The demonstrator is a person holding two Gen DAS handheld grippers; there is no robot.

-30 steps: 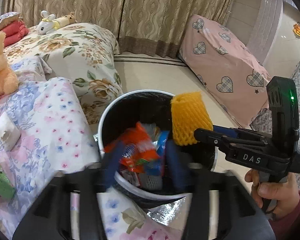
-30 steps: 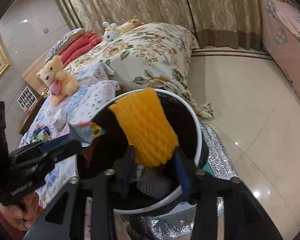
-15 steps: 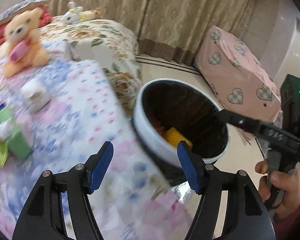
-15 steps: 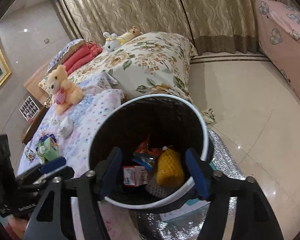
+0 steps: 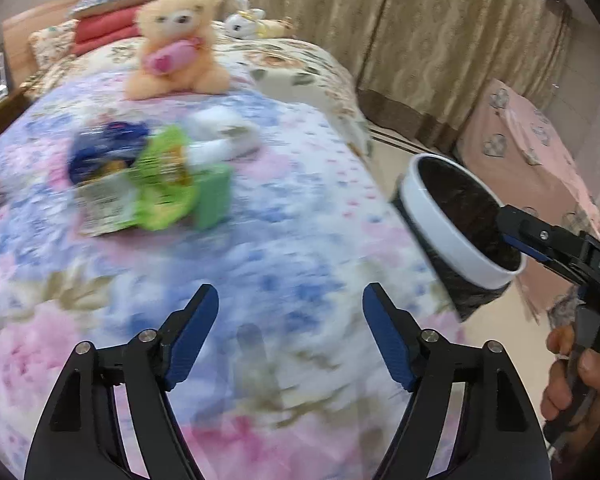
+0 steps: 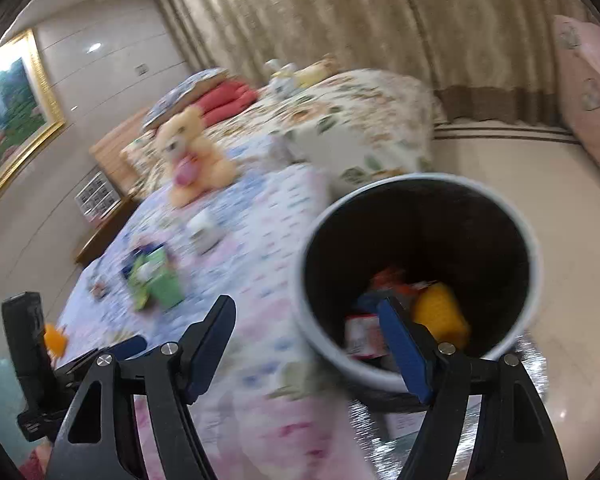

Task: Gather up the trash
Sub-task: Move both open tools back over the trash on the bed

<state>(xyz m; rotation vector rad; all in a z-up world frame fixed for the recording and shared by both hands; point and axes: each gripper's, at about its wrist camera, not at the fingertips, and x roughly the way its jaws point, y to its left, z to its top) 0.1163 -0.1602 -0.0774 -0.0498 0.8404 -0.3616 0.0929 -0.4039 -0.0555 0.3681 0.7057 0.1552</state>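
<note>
Both grippers have left the bin since a second ago: the yellow foam net (image 6: 440, 316) that the right one held now lies inside the bin (image 6: 534, 248) among wrappers, and the left one has swung from the bin toward the bed.

Left gripper (image 5: 290, 322) hangs over the floral quilt (image 5: 300, 220) with its jaws wide apart, holding and touching nothing. Ahead of it, well apart, blurred trash lies on the quilt: a green pack (image 5: 172, 180), a blue wrapper (image 5: 108, 152) and a white wad (image 5: 224, 136). Farther back sits a teddy (image 5: 176, 44).

Right gripper (image 6: 308, 344) is also spread wide and empty; its right finger (image 6: 404, 352) overlaps the bin's near rim in that view, contact unclear. In the left view its dark body reaches in from the right by the bin, gripped by a hand (image 5: 576, 380) at the lower right edge.

The bin stands at the bed's edge with silver foil (image 6: 380, 432) under it. Open tiled floor (image 6: 572, 184) runs beyond it to the curtains (image 5: 420, 32)
</note>
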